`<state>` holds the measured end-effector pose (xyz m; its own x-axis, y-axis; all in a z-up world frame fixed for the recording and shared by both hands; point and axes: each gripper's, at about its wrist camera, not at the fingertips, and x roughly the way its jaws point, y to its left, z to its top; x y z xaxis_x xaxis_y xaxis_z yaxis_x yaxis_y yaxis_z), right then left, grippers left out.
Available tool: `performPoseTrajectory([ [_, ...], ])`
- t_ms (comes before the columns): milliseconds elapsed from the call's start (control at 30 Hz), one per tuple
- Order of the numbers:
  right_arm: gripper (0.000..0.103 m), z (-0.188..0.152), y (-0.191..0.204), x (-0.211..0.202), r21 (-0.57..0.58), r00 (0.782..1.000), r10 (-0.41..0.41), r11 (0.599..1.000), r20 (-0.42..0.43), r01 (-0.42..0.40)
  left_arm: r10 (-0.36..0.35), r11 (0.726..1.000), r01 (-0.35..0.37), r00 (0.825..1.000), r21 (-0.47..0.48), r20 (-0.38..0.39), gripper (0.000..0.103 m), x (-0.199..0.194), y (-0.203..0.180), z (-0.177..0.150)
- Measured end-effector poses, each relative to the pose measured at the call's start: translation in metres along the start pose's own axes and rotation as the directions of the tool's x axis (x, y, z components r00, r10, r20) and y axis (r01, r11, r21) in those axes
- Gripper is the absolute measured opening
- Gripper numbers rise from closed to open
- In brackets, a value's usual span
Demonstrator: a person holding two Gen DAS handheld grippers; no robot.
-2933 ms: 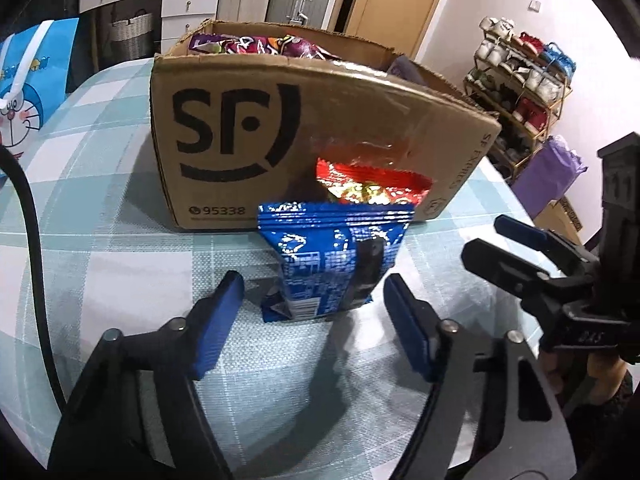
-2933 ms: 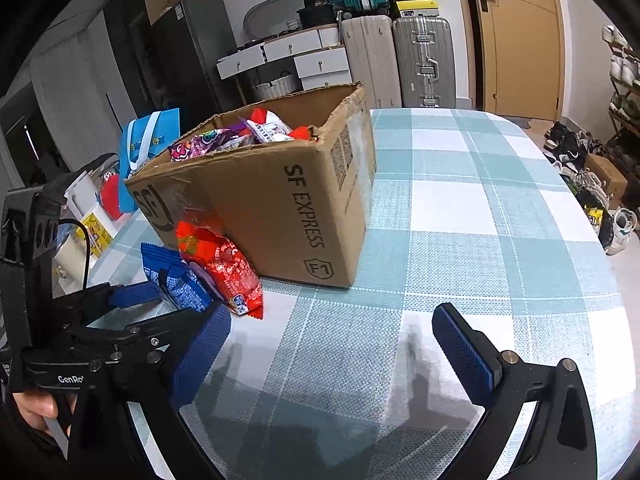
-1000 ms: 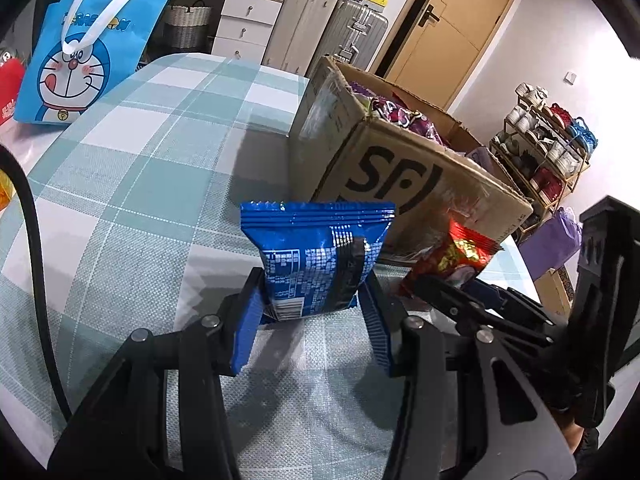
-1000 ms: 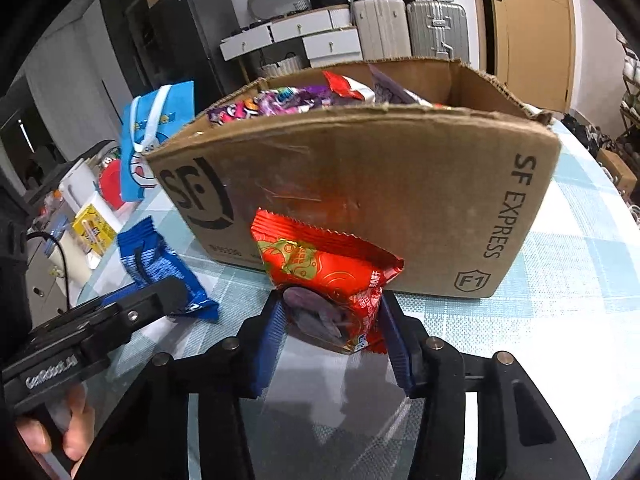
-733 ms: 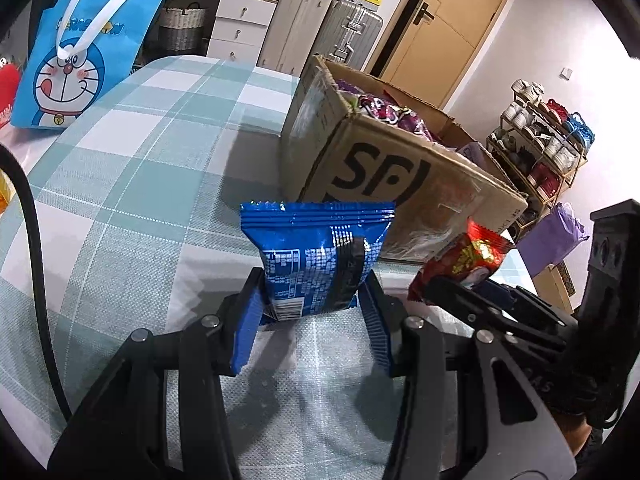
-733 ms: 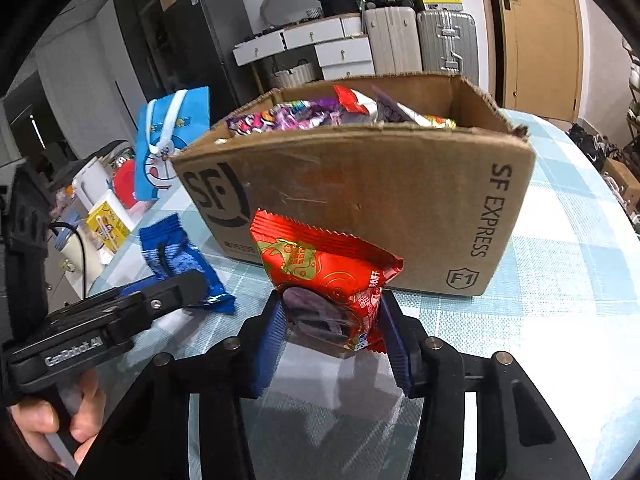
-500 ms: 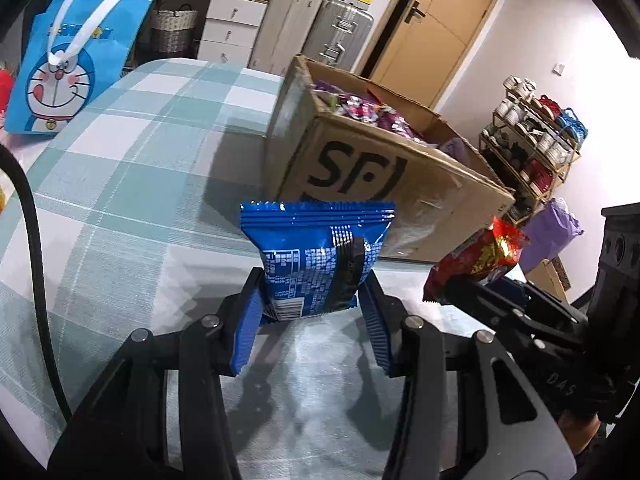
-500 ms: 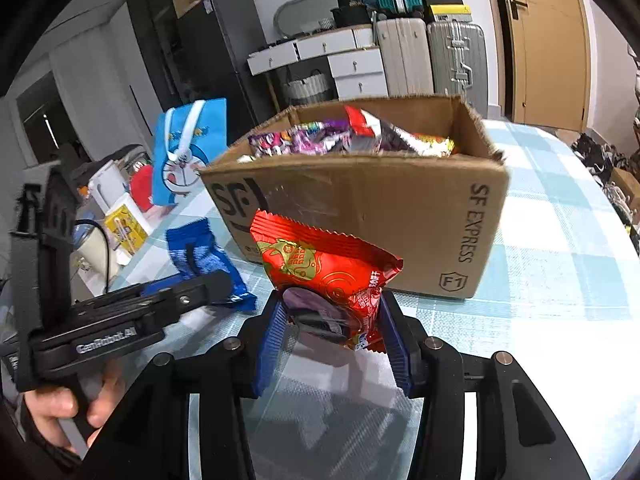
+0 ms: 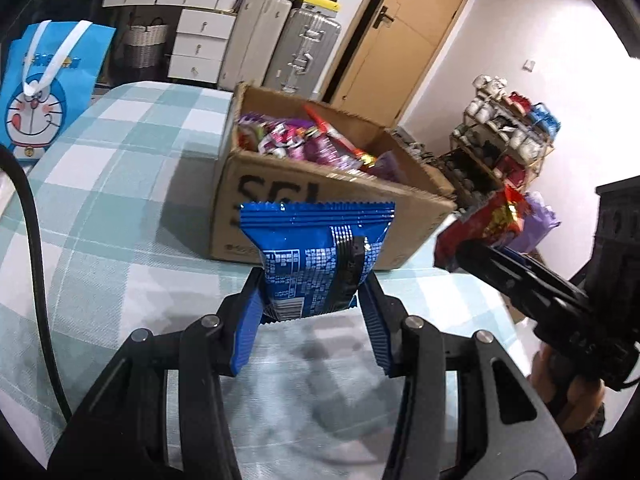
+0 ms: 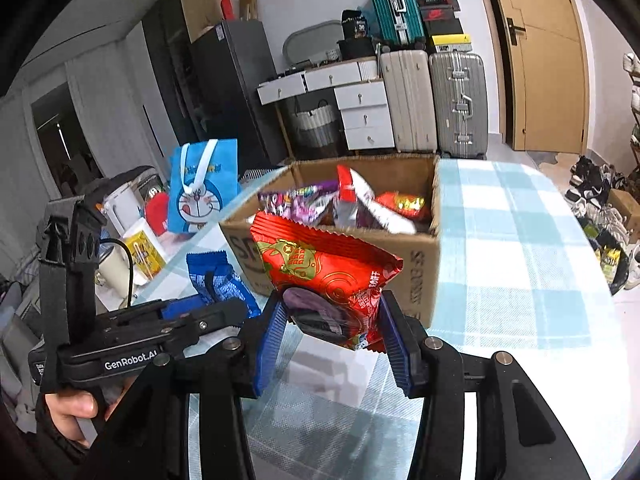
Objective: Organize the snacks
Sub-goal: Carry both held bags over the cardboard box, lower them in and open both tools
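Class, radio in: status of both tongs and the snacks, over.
Left tongs shut on blue snack packet. Right tongs shut on red snack packet. Both held short of open cardboard box; nothing between.

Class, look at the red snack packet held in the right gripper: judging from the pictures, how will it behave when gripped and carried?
The red snack packet probably weighs little: it stands upright above the right gripper, pinched only at its lower end. Its puffed, creased foil suggests it yields rather than stays rigid. The glossy film may be slippery.
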<state>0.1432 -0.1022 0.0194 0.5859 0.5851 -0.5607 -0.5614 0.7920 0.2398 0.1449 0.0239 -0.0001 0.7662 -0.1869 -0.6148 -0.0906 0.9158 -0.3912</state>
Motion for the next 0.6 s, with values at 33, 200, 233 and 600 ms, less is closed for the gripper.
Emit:
performPoseTrajectory([
  [33,0.047,0.003,-0.001,-0.005,-0.005,1.000,0.000,1.000,0.008,0.000,-0.001,1.000,0.001,1.000,0.001,0.007,0.044,-0.003,-0.002,0.002],
  [200,0.047,0.020,-0.006,-0.018,-0.026,0.999,-0.012,1.000,0.036,0.012,-0.012,1.000,0.011,0.999,0.014,0.044,0.044,-0.016,-0.016,0.019],
  [233,0.047,0.022,-0.007,-0.019,-0.028,0.999,-0.011,1.000,0.039,0.013,-0.009,1.000,0.008,0.999,0.022,0.049,0.044,-0.018,-0.019,0.022],
  [600,0.047,0.070,-0.013,-0.017,-0.011,0.999,0.033,0.999,0.031,-0.033,-0.008,0.999,0.005,0.996,0.036,0.083,0.044,-0.033,-0.034,0.061],
])
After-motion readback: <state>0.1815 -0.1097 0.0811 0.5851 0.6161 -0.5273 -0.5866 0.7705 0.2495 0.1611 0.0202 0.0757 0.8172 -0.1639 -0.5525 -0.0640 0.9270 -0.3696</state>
